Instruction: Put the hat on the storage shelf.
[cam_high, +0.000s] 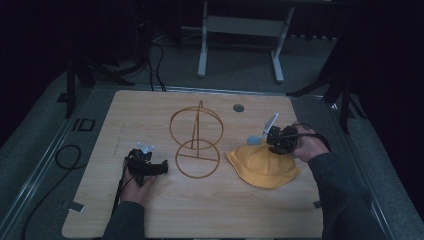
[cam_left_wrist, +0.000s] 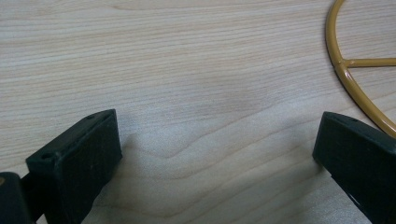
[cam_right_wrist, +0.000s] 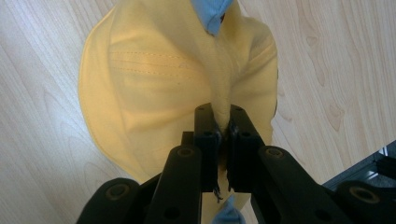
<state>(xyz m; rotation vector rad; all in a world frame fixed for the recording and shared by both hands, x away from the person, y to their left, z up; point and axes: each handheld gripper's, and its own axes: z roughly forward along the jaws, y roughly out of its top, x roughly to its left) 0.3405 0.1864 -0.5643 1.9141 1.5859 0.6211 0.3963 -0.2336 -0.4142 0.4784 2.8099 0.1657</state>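
A yellow bucket hat (cam_high: 263, 167) lies on the wooden table (cam_high: 150, 210) at the right. My right gripper (cam_high: 277, 145) is over its far edge and shut on a pinched fold of the hat (cam_right_wrist: 154, 79), its jaws pressed together on the fabric (cam_right_wrist: 219, 123). A blue tab (cam_right_wrist: 212, 11) sticks out at the hat's far end. A gold wire stand (cam_high: 196, 142), an upright ring on a round base, is at the table's middle. My left gripper (cam_high: 162, 169) rests open left of the stand's base, its black pads (cam_left_wrist: 84, 158) wide apart over bare wood, with the base ring (cam_left_wrist: 345, 70) at the upper right.
A grommet hole (cam_high: 238, 107) sits near the table's far edge. A white table frame (cam_high: 240, 30) stands on the floor beyond. Cables (cam_high: 67, 155) lie on the floor at the left.
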